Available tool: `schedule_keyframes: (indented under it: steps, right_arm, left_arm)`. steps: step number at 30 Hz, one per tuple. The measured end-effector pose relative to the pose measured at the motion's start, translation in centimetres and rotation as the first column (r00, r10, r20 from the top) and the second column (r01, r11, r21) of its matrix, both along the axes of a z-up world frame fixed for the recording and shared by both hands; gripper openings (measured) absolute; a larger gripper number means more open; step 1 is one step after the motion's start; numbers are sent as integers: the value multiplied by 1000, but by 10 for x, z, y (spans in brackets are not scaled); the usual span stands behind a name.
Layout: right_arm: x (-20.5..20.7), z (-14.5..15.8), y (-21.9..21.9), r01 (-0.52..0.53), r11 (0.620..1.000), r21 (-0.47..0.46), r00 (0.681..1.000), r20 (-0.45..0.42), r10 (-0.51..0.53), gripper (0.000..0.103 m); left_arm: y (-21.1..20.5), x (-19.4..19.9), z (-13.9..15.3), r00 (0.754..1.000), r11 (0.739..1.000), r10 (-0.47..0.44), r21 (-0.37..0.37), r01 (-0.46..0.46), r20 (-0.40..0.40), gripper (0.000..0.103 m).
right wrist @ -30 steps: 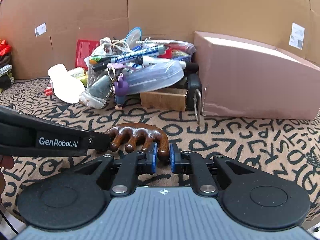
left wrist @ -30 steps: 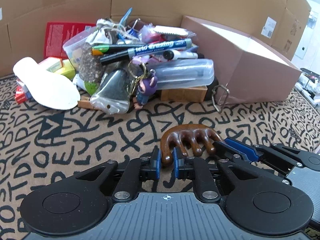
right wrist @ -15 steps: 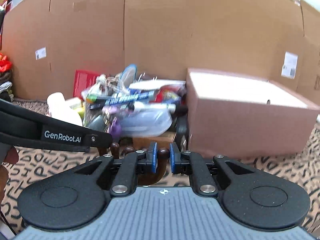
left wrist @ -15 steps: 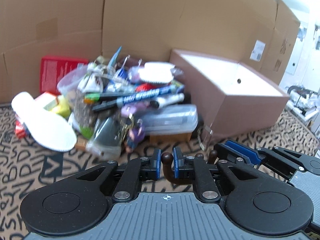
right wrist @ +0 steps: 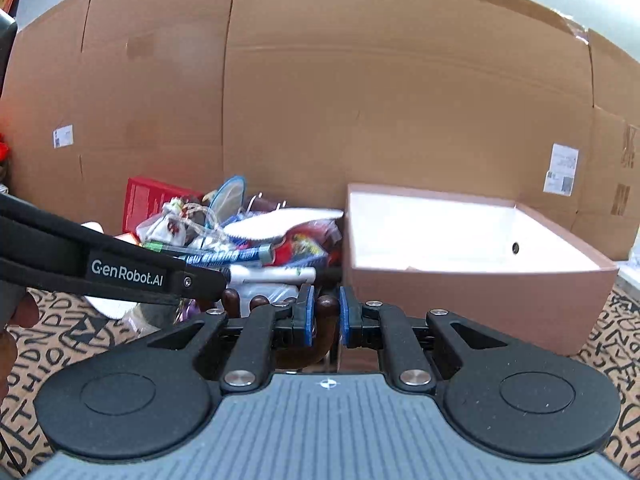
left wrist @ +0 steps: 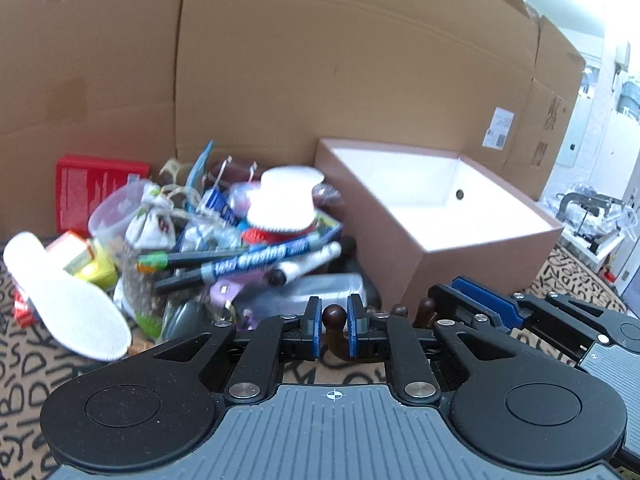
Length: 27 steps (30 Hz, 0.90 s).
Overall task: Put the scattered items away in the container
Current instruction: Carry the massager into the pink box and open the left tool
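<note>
Both grippers hold one brown wooden comb-shaped massager point(left wrist: 334, 316) above the patterned cloth. My left gripper point(left wrist: 334, 326) is shut on one of its prongs. My right gripper point(right wrist: 325, 320) is shut on another prong of the massager point(right wrist: 325, 307). Most of its body is hidden behind the jaws. The pink open box point(left wrist: 472, 258) with a white inside stands ahead to the right; it also shows in the right wrist view point(right wrist: 480, 300). A pile of scattered items point(left wrist: 240, 248) lies left of the box.
The pile holds markers point(left wrist: 256, 260), a white insole point(left wrist: 60, 296), a small cloth pouch point(left wrist: 152, 220), a clear tub and a red packet point(left wrist: 92, 184). Cardboard walls point(right wrist: 360, 100) close the back. The left gripper's arm point(right wrist: 120, 276) crosses the right wrist view.
Both grippers have lifted the massager off the cloth and risen, so the open inside of the box has come into view.
</note>
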State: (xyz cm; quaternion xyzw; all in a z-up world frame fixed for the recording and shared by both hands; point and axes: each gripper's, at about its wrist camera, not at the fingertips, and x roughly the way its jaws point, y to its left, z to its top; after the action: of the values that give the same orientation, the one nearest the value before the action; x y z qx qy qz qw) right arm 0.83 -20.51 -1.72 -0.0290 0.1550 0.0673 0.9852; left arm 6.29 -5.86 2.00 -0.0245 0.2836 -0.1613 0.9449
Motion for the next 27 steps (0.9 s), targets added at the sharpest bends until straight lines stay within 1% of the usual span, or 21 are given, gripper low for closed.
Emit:
schedule_keyframes:
  steps: [7,12,15,19,23,27]
  right_arm:
    - [13,31,-20,37,999,-7,996,82,-37,16]
    - [35,54,-38,84,996,-33,988,132,-79,16]
    - [50,59,-52,120,992,-43,984,139,-113,16]
    - [68,53,-76,159,986,-39,981,120,-154,16]
    - [86,38,-98,186,982,-24,980,73,-183,16]
    - [98,18,-115,197,980,-8,980,32,-196,16]
  left_arm:
    - [-21,18,33,996,999,-52,1,52,66,9]
    - [-52,45,52,991,996,-86,33,83,100,9]
    - [-72,63,57,988,993,-114,48,109,108,9]
    - [-95,88,51,984,987,-156,45,152,82,9]
    - [-118,111,33,981,980,-189,64,186,42,9]
    - [-133,129,16,979,977,-202,73,201,1,9]
